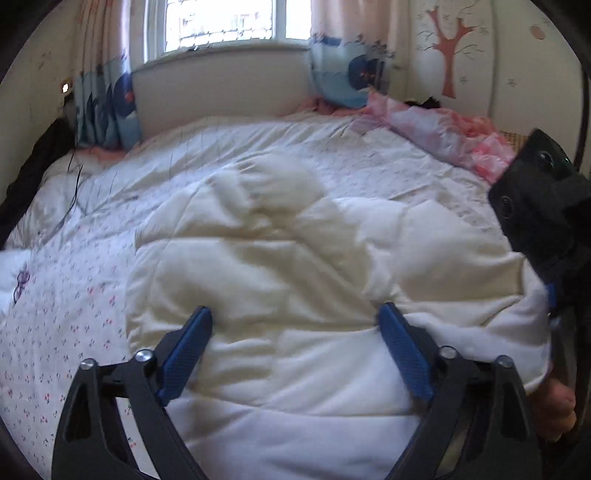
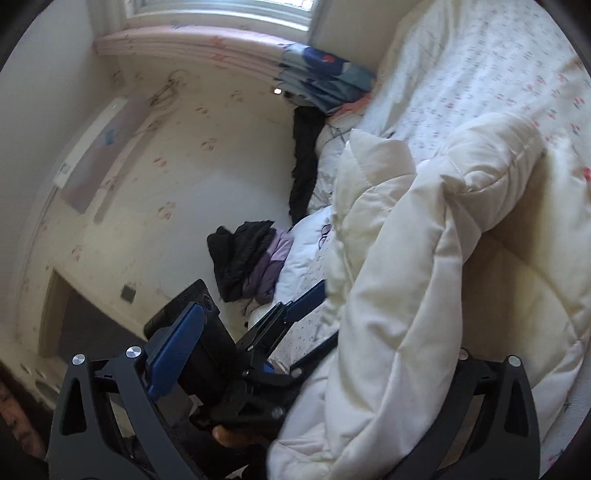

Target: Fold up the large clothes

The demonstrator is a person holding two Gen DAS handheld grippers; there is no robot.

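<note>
spreading wide over the near edge of the bed, the left gripper [image 1: 295,321] holds its blue fingers [image 1: 186,354] well apart above the cream quilted coat [image 1: 280,258], and nothing is pinched between them. the coat lies in a puffy heap on the near part of the floral bedspread [image 1: 66,314], and a bulky fold of it hangs over the right gripper [image 2: 295,373] in the right wrist view. only one blue pad [image 2: 173,350] of that gripper shows, the other side being buried under the fabric, so i cannot tell whether it grips the coat or stands open. part of the right gripper's black body appears at the right edge of the left wrist view. further back, a pile of dark and lilac clothes [image 2: 247,258] sits at the bed's left side. pink bedding [image 1: 443,136] lies at the far right corner, with curtains [image 1: 107,107] and a window [image 1: 221,22] beyond the headboard.
</note>
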